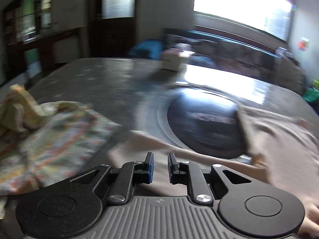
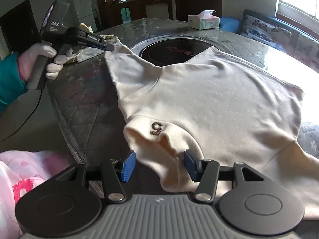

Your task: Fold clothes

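Observation:
A white long-sleeved top (image 2: 209, 99) with a brown "5" on its collar lies spread on the table (image 2: 83, 99). Its collar end sits between the blue pads of my right gripper (image 2: 159, 153), which stands open about half way with a pad at each side of the bunched collar. My left gripper (image 2: 110, 47), held by a gloved hand (image 2: 45, 53), is at the far tip of the top's sleeve. In the blurred left wrist view the left gripper (image 1: 160, 155) shows a narrow gap with nothing pinched, above the sleeve (image 1: 139, 145).
A crumpled floral cloth (image 1: 59, 135) lies at the table's left side. A round dark hob plate (image 2: 169, 53) is set in the table's middle, partly under the top. A tissue box (image 2: 203, 22) stands at the far edge. A sofa (image 2: 269, 29) is beyond.

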{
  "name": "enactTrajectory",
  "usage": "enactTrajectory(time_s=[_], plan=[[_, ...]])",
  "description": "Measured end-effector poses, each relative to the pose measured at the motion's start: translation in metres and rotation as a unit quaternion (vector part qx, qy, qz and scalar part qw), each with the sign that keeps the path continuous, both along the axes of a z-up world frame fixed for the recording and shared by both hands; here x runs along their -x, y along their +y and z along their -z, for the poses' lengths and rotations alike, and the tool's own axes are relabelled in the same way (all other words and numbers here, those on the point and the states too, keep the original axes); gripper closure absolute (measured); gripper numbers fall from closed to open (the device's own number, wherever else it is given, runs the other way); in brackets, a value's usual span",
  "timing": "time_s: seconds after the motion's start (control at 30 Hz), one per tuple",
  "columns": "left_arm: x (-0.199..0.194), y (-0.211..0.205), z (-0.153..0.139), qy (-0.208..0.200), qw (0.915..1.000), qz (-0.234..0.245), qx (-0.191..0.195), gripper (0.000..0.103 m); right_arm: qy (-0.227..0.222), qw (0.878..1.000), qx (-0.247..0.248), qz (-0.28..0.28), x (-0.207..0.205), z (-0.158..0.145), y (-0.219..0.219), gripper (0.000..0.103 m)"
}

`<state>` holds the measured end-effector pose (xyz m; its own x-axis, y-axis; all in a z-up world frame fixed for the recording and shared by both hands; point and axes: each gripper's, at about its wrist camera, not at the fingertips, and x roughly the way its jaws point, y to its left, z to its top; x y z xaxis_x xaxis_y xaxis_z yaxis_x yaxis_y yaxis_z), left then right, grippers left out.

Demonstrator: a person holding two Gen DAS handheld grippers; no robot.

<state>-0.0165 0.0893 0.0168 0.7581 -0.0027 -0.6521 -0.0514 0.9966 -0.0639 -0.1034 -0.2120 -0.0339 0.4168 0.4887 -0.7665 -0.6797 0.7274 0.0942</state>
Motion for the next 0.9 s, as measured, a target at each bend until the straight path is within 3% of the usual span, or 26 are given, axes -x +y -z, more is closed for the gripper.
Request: enactTrajectory(time_s=[0.17,0.33,0.47,0.77,0.9], plan=[[0.012,-0.056,-0.005,0.003,0.9937,0.107,0.034,0.086,-0.013,1.000,-0.010,0.009,0.005,-0.011,-0.008,0.049],[0.021,-0.115,0.002,0.010,0.9765,0.207,0.059,0.086,-0.005,1.000,-0.012,0.023,0.008,-0.009,-0.015,0.049],[0.024,-0.148,0.016,0.030,0.9646,0.254,0.064,0.086,-0.003,1.000,-0.015,0.027,0.013,-0.009,-0.020,0.049],[0.026,-0.158,0.026,0.046,0.9578,0.279,0.049,0.086,-0.026,0.995,-0.031,0.093,0.010,-0.023,-0.058,0.045],[0.006,-0.153,0.013,0.037,0.9623,0.262,0.064,0.086,-0.028,0.988,-0.040,0.145,0.000,-0.020,-0.082,0.045]])
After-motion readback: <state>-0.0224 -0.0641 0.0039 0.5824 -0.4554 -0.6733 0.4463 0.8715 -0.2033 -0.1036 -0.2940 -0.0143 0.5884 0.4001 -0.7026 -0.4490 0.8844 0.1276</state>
